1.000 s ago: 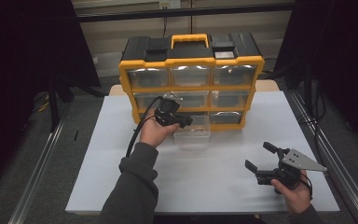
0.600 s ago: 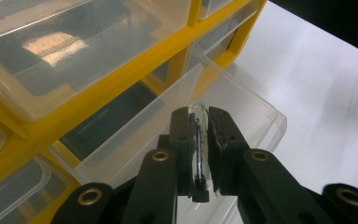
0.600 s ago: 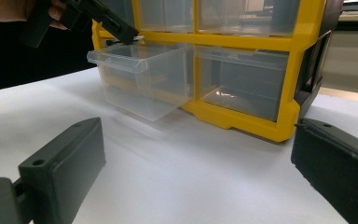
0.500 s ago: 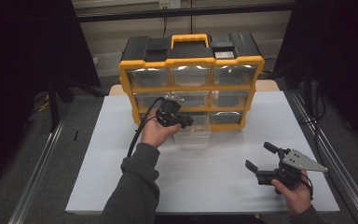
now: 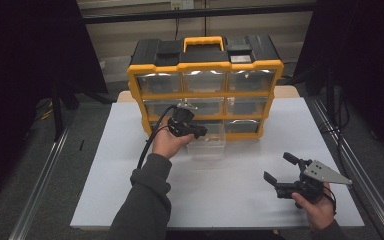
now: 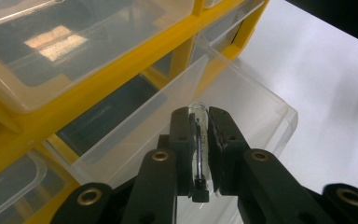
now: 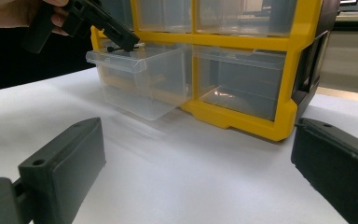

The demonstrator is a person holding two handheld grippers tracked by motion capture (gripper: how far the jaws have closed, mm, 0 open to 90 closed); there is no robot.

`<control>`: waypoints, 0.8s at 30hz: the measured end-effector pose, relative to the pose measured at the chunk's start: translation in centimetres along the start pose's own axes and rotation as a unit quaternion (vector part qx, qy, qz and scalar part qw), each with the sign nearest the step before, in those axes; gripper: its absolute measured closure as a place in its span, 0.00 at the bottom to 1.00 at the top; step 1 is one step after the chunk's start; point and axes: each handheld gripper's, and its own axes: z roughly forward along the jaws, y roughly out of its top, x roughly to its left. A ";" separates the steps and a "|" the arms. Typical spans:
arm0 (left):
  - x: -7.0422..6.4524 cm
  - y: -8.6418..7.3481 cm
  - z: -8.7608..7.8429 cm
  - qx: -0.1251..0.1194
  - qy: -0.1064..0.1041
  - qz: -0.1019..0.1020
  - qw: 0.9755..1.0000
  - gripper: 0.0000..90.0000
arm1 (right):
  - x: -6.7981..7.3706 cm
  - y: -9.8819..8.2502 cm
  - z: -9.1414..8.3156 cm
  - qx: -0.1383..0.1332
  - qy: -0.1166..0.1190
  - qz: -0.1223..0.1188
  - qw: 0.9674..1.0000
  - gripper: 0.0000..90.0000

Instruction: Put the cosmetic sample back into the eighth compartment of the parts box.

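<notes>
Left tool (image 6: 199,140): jaws narrow, clamped on a small glass vial (image 6: 198,135), above the pulled-out clear drawer (image 5: 207,142).
Drawer: bottom row of the yellow organizer (image 5: 205,95), middle.
Right tool (image 5: 280,172): jaws wide, empty, near right over the white surface (image 5: 230,200).

Small clear glass tube (image 6: 198,140), pinched upright above pulled-out clear drawer (image 6: 242,98)

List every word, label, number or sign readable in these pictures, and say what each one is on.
No text can be read.
Organizer: a pale plate on its black top is too small to read.
Top drawer: pale patches behind the clear front are blurred; it is unclear whether they are labels.
Left gripper, small glass tube, right gripper: no markings.
</notes>
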 end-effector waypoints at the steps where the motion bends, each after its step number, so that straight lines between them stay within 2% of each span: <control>1: 0.0 0.0 0.0 0.000 0.000 0.000 1.000 0.90 | 0.0 0.0 0.0 0.000 0.000 0.000 1.000 0.02; 14: 0.1 -0.2 0.2 0.000 0.002 -0.004 1.000 0.89 | -0.1 0.0 0.0 0.000 -0.001 -0.001 1.000 0.02; 17: 0.1 -0.2 0.1 -0.002 0.005 -0.006 1.000 0.80 | -0.1 0.0 -0.1 0.000 -0.001 0.000 1.000 0.02; 19: 0.2 -0.2 0.1 -0.008 0.004 -0.010 1.000 0.79 | 0.0 0.0 -0.1 0.000 -0.002 0.000 1.000 0.02; 20: 0.3 -0.3 -0.1 -0.013 0.000 -0.018 1.000 0.74 | 0.0 0.0 -0.1 -0.002 -0.003 0.000 1.000 0.02; 24: 0.3 -0.3 -0.4 -0.017 0.000 -0.020 1.000 0.68 | 0.0 0.0 -0.1 0.000 -0.004 0.003 1.000 0.02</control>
